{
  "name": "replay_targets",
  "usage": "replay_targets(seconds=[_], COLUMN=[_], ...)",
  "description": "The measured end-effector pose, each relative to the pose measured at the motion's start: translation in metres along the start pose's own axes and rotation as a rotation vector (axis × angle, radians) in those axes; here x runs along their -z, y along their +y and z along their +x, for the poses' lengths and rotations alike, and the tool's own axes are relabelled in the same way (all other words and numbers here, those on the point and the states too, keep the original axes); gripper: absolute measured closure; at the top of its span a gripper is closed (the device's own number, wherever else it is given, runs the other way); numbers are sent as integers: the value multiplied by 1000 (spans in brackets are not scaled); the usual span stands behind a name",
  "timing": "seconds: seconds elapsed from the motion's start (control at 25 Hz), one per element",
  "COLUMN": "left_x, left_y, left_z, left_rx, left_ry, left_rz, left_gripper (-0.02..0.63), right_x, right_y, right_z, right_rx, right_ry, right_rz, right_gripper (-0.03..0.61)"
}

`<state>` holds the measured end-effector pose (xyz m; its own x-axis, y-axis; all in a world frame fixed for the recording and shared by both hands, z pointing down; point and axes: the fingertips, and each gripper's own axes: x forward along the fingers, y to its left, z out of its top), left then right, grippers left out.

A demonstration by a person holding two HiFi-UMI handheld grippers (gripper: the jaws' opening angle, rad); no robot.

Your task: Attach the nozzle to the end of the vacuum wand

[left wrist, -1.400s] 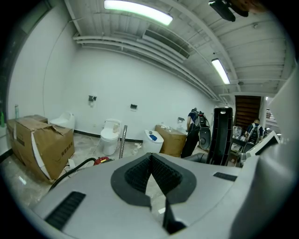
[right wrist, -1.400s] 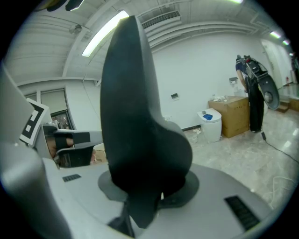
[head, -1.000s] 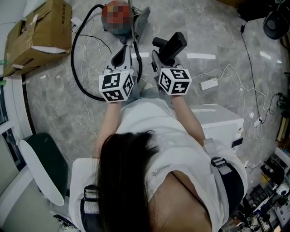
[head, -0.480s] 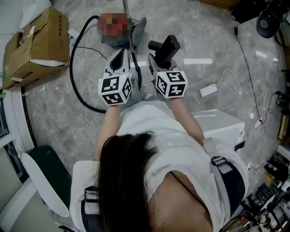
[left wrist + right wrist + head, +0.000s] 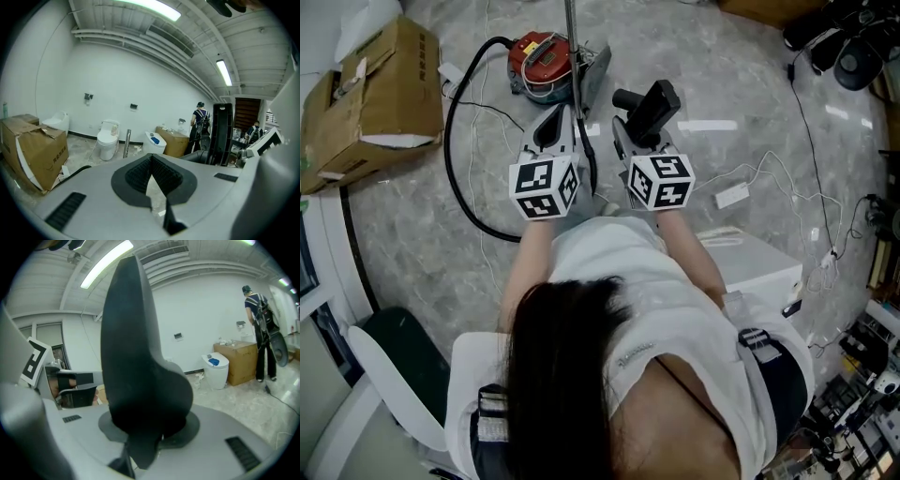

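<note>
A black vacuum nozzle (image 5: 649,105) stands up from my right gripper (image 5: 630,131), which is shut on its lower end; in the right gripper view the nozzle (image 5: 136,357) fills the middle of the picture. My left gripper (image 5: 555,120) is shut with nothing between its jaws. It hangs beside the right one, just short of the red vacuum cleaner (image 5: 544,58). The thin metal wand (image 5: 573,37) rises next to the vacuum. In the left gripper view the wand (image 5: 126,142) stands upright ahead, and the held nozzle (image 5: 220,133) shows at the right.
A black hose (image 5: 464,159) loops over the floor left of the grippers. A cardboard box (image 5: 375,84) sits far left and a white box (image 5: 755,262) at the right. A power strip (image 5: 732,195) and cables lie on the right. Toilets (image 5: 107,138) and people (image 5: 200,123) are at the far wall.
Both grippers have travelled together toward the red vacuum, which now lies nearer in the head view. The nozzle stays in the right gripper's grip.
</note>
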<state>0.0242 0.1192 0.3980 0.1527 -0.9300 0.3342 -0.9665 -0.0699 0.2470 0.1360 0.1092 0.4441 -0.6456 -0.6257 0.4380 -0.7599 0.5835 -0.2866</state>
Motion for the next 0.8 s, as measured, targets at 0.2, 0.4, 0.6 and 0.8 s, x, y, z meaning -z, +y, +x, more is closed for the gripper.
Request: replay_targets(seconds=[0.2,0.4,0.6,0.8], left_x=[-9,-16,-38,-54], left_y=[21,49,72,90], left_z=[26,55,93,120], left_rx=[26,20,38,75], left_ry=[32,84,111,109], left_rz=[9,22,49,52], left_gripper=[612,612,612,613], right_x=[-20,-44,-78,-104], right_y=[5,8,13,13], right_z=[37,74,116,151], right_rx=[16,39,66,105], right_ry=[2,4,-13,-26], right_rz=[5,-7,-18,-16], right_gripper=[460,460,460,460])
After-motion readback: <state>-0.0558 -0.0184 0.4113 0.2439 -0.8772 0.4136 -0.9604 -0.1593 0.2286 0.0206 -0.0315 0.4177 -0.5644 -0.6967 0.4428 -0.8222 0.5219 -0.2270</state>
